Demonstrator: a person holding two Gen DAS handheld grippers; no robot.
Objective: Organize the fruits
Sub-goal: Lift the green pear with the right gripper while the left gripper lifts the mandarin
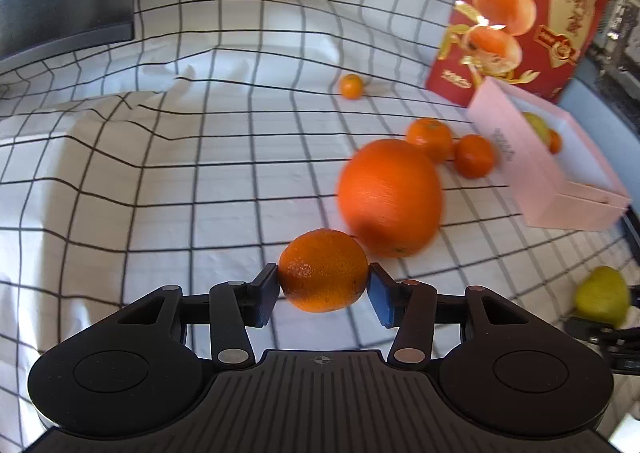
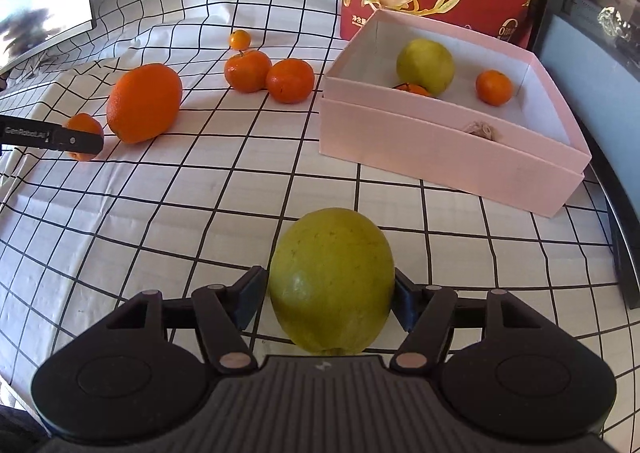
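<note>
Fingers: left gripper (image 1: 323,285) clamped on mandarin (image 1: 323,271), right gripper (image 2: 326,301) clamped on green guava (image 2: 331,281) | both above checked cloth (image 2: 160,213), pink box (image 2: 440,145) near | firm, round, slippery; grip at widest girth.

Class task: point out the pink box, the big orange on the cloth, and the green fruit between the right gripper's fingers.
pink box (image 2: 440,149): right wrist view, front wall.
big orange (image 2: 144,103): right wrist view, middle of its peel.
green fruit (image 2: 332,281): right wrist view, centre of its skin.
</note>
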